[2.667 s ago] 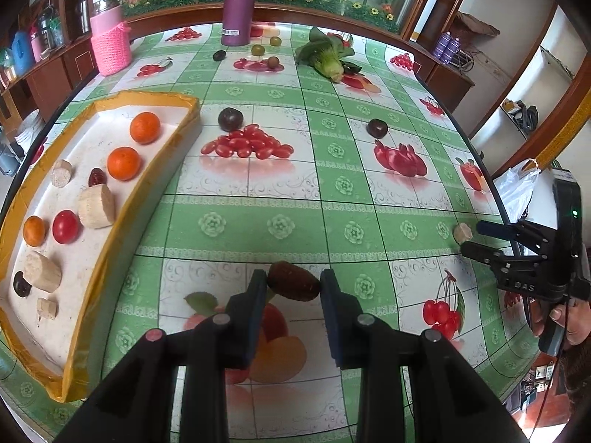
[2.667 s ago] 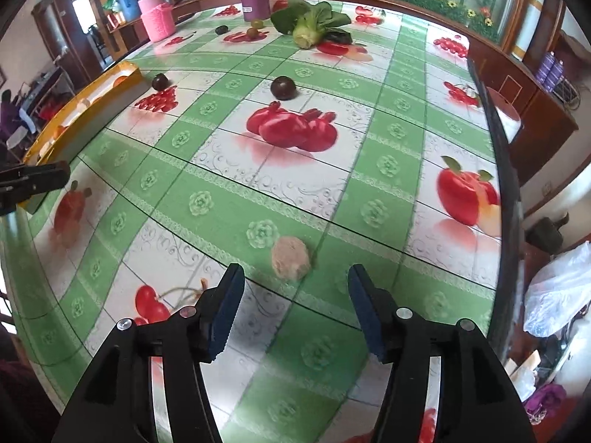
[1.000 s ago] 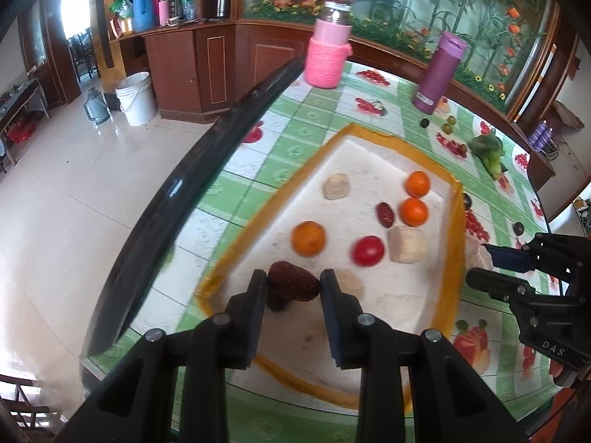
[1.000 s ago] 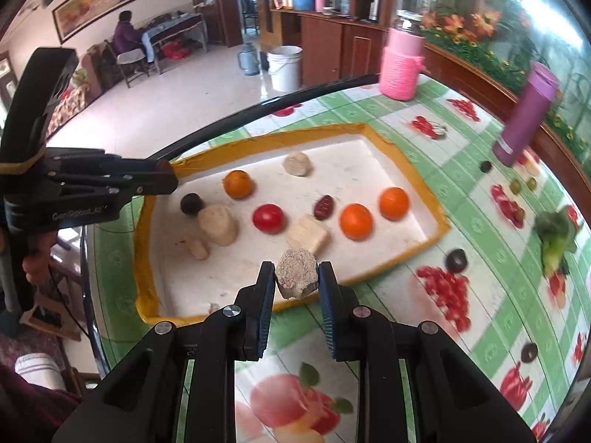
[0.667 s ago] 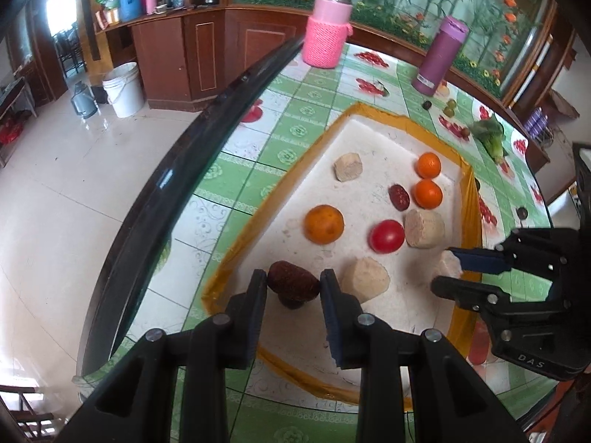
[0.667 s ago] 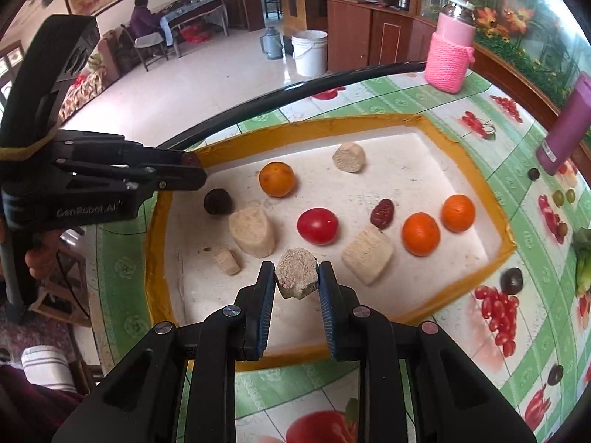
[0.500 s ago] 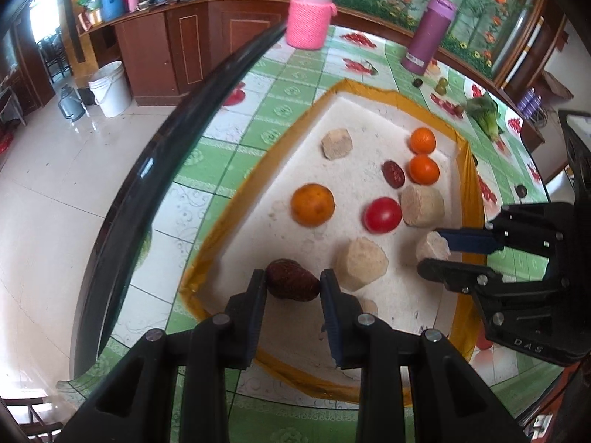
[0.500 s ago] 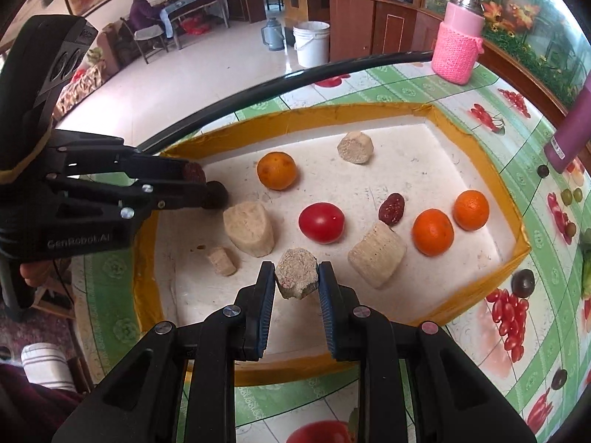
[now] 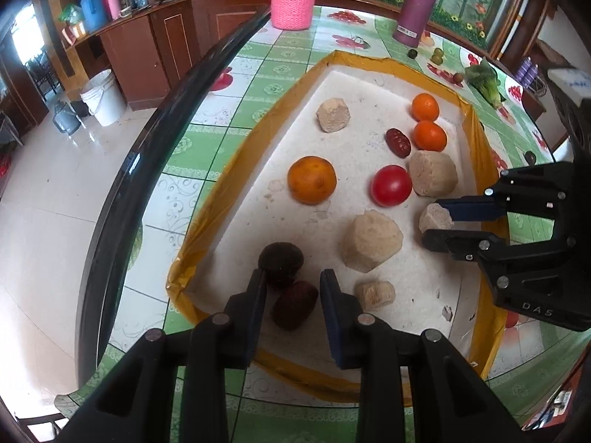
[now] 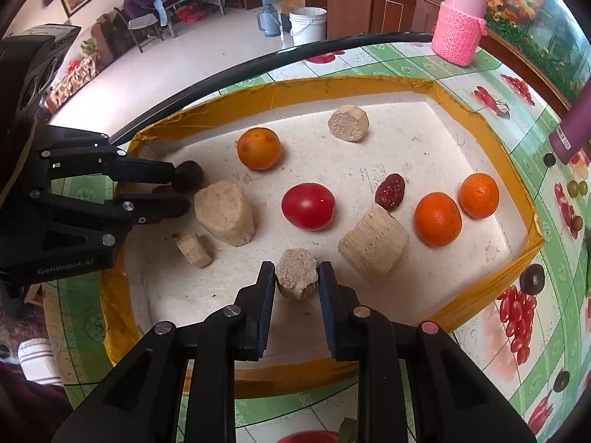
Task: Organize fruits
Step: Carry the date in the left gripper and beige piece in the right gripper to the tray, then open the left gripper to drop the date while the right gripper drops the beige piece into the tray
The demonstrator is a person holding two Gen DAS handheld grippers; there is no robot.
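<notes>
A white tray with a yellow rim holds three oranges, a tomato, a dark red date and several beige chunks. My left gripper hangs low over the tray's near corner, shut on a second dark red date that sits tilted between its fingers. A dark round fruit lies just past its tips. My right gripper is shut on a small beige chunk, low over the tray's front part. Each gripper shows in the other's view: the left gripper at the left, the right gripper at the right.
The table's black edge runs close along the tray's left side, with floor beyond. A pink knitted jar, a purple bottle and greens stand at the far end. Loose dark fruits lie on the cloth beside the tray.
Both grippers have sunk toward the tray floor with their loads. The date in my left gripper has tipped from level at the fingertips to slanted, further back between the fingers.
</notes>
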